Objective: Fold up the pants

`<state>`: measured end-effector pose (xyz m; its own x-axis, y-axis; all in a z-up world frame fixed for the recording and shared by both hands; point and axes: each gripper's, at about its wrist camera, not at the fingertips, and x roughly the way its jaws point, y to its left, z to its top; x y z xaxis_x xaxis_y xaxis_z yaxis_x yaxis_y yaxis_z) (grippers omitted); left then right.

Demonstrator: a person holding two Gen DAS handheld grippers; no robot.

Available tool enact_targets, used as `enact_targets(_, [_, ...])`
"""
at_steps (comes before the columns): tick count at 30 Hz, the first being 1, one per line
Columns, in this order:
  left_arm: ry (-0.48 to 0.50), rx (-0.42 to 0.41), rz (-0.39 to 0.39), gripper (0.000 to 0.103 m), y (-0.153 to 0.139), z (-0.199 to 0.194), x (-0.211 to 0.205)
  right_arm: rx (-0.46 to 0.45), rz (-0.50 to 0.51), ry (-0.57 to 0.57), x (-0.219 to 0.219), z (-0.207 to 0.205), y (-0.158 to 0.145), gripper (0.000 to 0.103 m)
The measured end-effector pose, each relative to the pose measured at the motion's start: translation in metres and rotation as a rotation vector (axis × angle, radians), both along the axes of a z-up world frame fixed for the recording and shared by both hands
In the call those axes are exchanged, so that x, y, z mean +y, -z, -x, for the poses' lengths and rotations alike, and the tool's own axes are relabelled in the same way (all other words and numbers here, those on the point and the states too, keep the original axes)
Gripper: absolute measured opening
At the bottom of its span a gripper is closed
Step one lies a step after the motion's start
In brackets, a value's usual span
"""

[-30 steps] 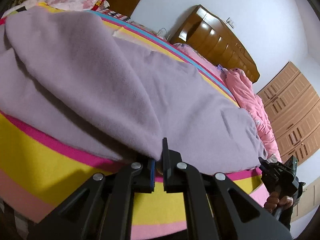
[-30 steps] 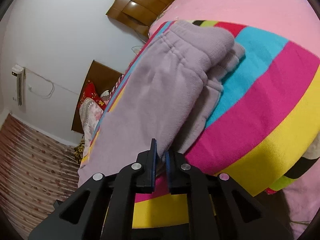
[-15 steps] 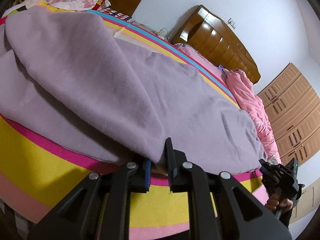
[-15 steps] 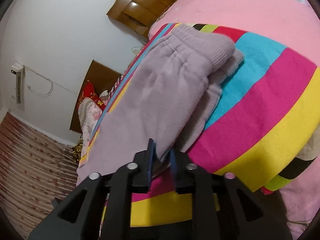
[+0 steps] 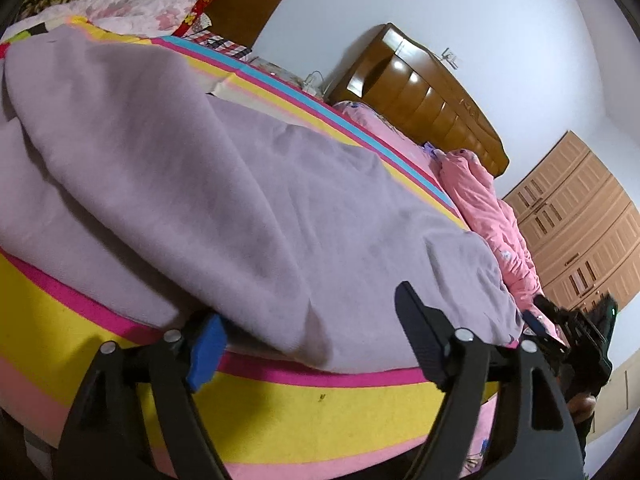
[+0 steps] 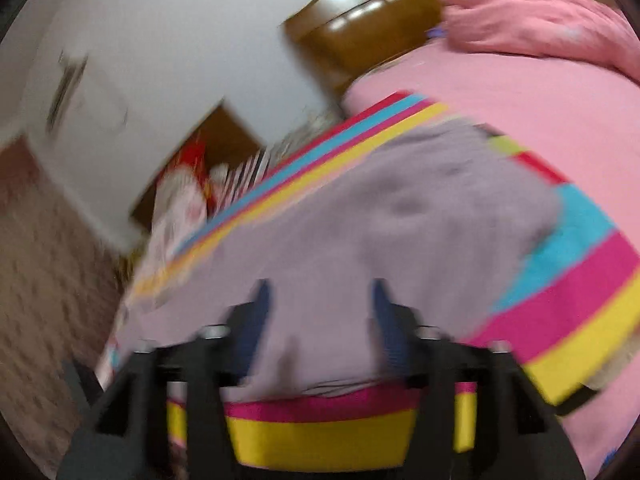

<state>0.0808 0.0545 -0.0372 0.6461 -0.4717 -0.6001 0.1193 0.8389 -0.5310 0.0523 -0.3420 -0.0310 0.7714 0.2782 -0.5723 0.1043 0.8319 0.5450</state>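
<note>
Two hand-held grippers, both w/ jaws spread wide, nothing pinched. Left hand-held gripper [image 5: 308, 320] sits low at the bed edge, pointing across the mattress; its blue-padded finger [image 5: 206, 344] is tucked just under the lilac pants [image 5: 240, 200], other finger [image 5: 420, 332] stands clear beside the cloth hem. Right hand-held gripper [image 6: 320, 312] hovers over the other end of the pants [image 6: 380, 248], fingers either side of the fabric; view is motion-blurred, so contact prob. none but hard to say. From the left wrist cam, right gripper [image 5: 576, 332] shows at far right, just past the pants' end.

Pants lie doubled lengthwise, one leg layered over the other, along the near edge of the striped blanket [image 5: 280, 408] (yellow, pink, blue bands). Pink quilt [image 5: 484, 208] bunched beyond. Pillows [image 5: 152, 4] piled at far left.

Blanket covers the bed; wooden headboard [image 5: 420, 92] vs white wall, wardrobe doors [image 5: 580, 232] at right.
</note>
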Motion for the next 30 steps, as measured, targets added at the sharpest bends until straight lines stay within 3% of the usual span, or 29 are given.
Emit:
enact_targets(4, [-0.031, -0.005, -0.007, 0.088, -0.003, 0.003, 0.012, 0.144, 0.113, -0.055, 0.027, -0.029, 0.027, 0.059])
enact_targets(5, [-0.044, -0.008, -0.004, 0.089, -0.003, 0.004, 0.018, 0.141, 0.142, -0.066, 0.027, -0.026, 0.030, 0.058])
enact_targets(7, [-0.076, -0.007, 0.021, 0.089, -0.002, 0.006, 0.034, 0.181, 0.216, -0.093, 0.030, -0.028, 0.027, 0.056])
enact_targets(11, [-0.118, 0.004, 0.071, 0.090, -0.001, 0.002, 0.054, 0.266, 0.218, -0.039, 0.026, -0.028, 0.020, 0.056])
enact_targets(13, [-0.131, 0.005, 0.102, 0.092, -0.001, -0.002, 0.062, 0.277, 0.273, -0.006, 0.042, -0.035, 0.004, 0.057])
enact_targets(15, [-0.150, -0.009, 0.103, 0.094, 0.000, -0.004, 0.068, 0.186, 0.297, -0.082, 0.073, -0.050, -0.018, 0.057])
enact_targets(21, [-0.256, -0.067, 0.019, 0.094, -0.011, -0.001, 0.108, -0.067, 0.355, -0.529, 0.230, -0.121, -0.053, 0.057])
enact_targets(23, [-0.363, -0.070, -0.006, 0.095, -0.018, 0.003, 0.147, -0.105, 0.382, -0.637, 0.280, -0.142, -0.055, 0.057])
enact_targets(25, [-0.433, -0.064, 0.050, 0.095, -0.019, 0.006, 0.198, -0.126, 0.365, -0.741, 0.322, -0.158, -0.054, 0.057])
enact_targets(28, [-0.637, 0.041, -0.022, 0.095, -0.019, 0.006, 0.270, -0.141, 0.289, -0.918, 0.392, -0.176, -0.050, 0.057])
enact_targets(30, [-0.667, 0.021, 0.013, 0.095, -0.021, 0.010, 0.304, -0.135, 0.224, -1.054, 0.439, -0.187, -0.045, 0.057])
